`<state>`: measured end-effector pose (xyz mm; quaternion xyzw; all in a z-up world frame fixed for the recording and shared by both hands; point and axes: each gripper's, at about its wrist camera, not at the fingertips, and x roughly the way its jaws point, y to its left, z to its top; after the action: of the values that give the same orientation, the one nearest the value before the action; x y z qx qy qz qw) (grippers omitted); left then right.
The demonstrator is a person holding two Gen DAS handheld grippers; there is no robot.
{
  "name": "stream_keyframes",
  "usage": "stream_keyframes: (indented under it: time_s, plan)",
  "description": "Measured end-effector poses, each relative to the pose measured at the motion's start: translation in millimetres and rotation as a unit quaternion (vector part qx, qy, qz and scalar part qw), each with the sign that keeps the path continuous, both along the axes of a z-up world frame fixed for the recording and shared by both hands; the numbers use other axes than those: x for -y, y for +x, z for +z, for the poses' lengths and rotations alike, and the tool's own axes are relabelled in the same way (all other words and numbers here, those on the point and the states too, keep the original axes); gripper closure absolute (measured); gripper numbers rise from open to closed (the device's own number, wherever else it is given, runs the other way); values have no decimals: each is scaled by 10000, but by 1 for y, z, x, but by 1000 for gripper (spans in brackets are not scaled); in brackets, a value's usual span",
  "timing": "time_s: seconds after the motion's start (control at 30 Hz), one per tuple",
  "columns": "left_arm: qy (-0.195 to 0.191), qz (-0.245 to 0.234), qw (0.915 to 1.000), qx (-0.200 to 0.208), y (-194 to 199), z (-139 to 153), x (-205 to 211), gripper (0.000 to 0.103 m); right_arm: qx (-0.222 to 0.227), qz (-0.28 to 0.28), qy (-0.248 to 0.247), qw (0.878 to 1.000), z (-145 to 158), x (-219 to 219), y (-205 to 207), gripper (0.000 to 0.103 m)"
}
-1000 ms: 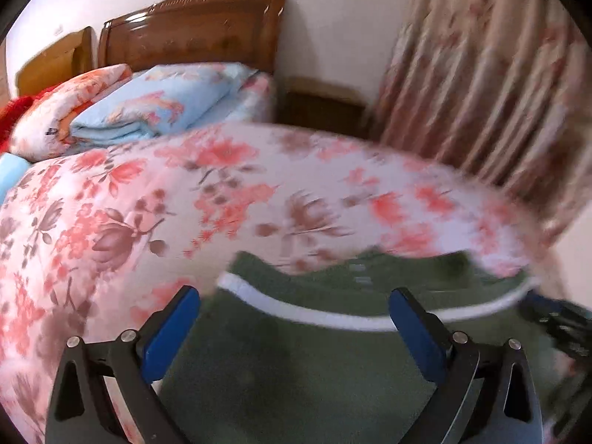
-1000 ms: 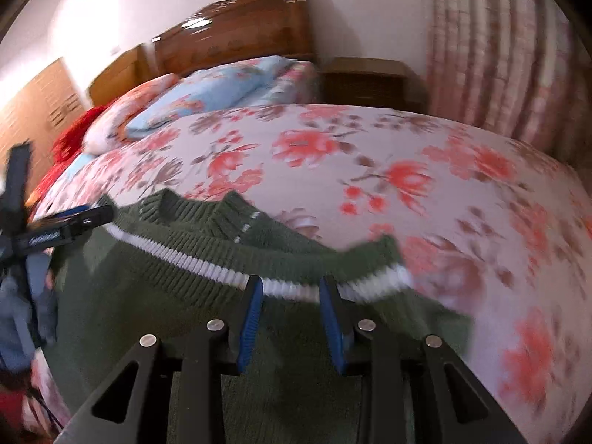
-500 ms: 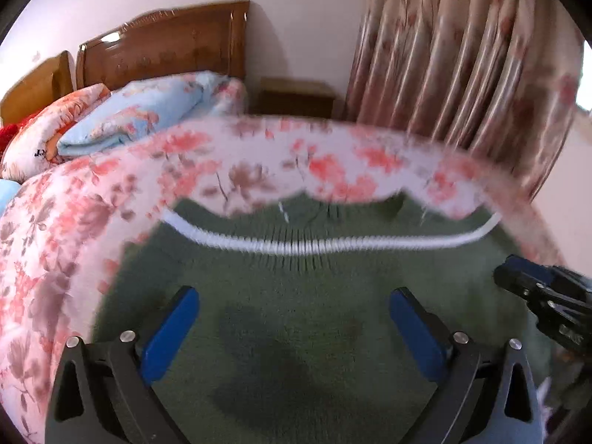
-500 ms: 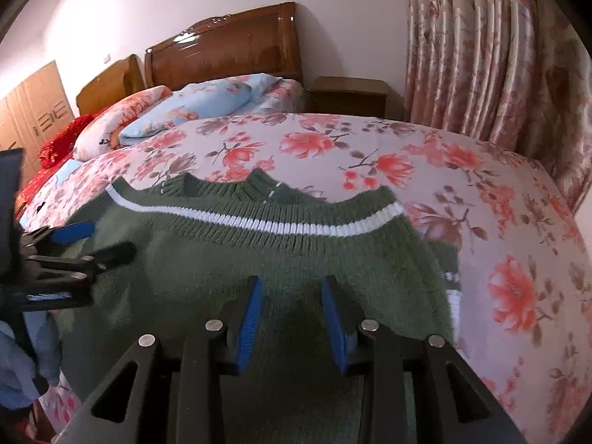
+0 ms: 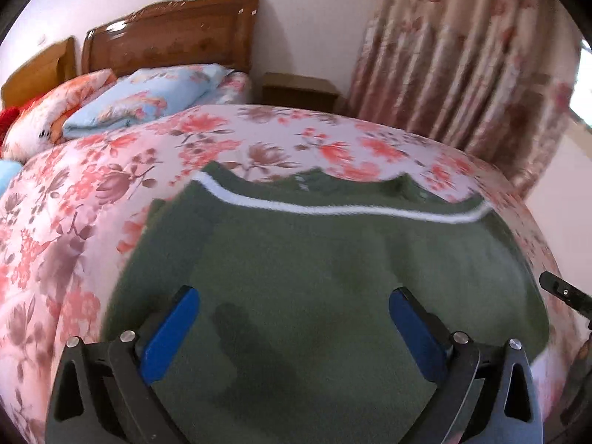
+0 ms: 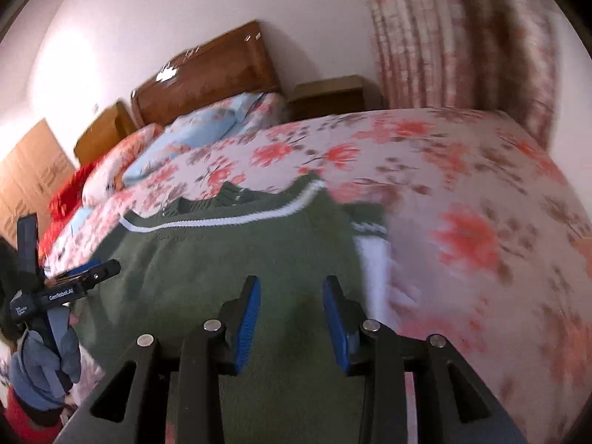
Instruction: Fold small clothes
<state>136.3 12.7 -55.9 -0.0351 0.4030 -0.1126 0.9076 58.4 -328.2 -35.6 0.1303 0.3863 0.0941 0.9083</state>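
Observation:
A dark green knitted sweater (image 5: 333, 277) with a white stripe (image 5: 333, 210) across its chest lies spread on the floral bedspread (image 5: 92, 192). My left gripper (image 5: 292, 318) hovers over its lower middle, open wide, with nothing between the blue pads (image 5: 174, 329). In the right wrist view the sweater (image 6: 222, 259) fills the lower left, and a striped sleeve cuff (image 6: 368, 224) sticks out at its right side. Above the sweater's right part my right gripper (image 6: 292, 299) stands open, its narrow gap empty. The left gripper (image 6: 87, 277) shows at the left, held by a gloved hand (image 6: 44, 355).
Pillows and a folded light blue quilt (image 5: 148, 100) lie at the bed's head before a wooden headboard (image 5: 174, 33). A nightstand (image 5: 299, 90) and floral curtains (image 5: 462, 74) stand beyond the bed. Bare bedspread (image 6: 481, 222) stretches right of the sweater.
The sweater, close under both grippers a second ago, now lies spread flat farther out. The right gripper has swung right toward the sweater's edge and rolled. The left gripper has shifted sideways over the sweater.

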Motion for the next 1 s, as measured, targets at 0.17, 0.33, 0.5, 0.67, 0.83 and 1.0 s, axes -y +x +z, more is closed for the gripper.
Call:
stream_keyframes:
  time_s: [0.17,0.33,0.5,0.67,0.83,1.0]
  plan:
    - [232,-211,9995,-39,-23,-14,18,0,-448,-606,598,9954,-23,45,-51,67]
    - [385,-224,9990,-87,-28,-23,18,0,-707,-684,1461,9844,-49,58,-87,61]
    - [323,-204,9992,-71,-27,-27,17,0,-617,-347,1642,9839,-51,42,-95,46]
    - [294,-220,9993,-43,-27,-27,15,0,-473,-455,1768,9821,-48,25,-80,34]
    - [295,-235,9993,-32,-28,-27,16,0,-710,-286,1578,9845,-45,17,-74,38]
    - [265,-231,9994,-19,-28,-26,15,0,-1016,-103,1368,9853,-43,6,-80,42]
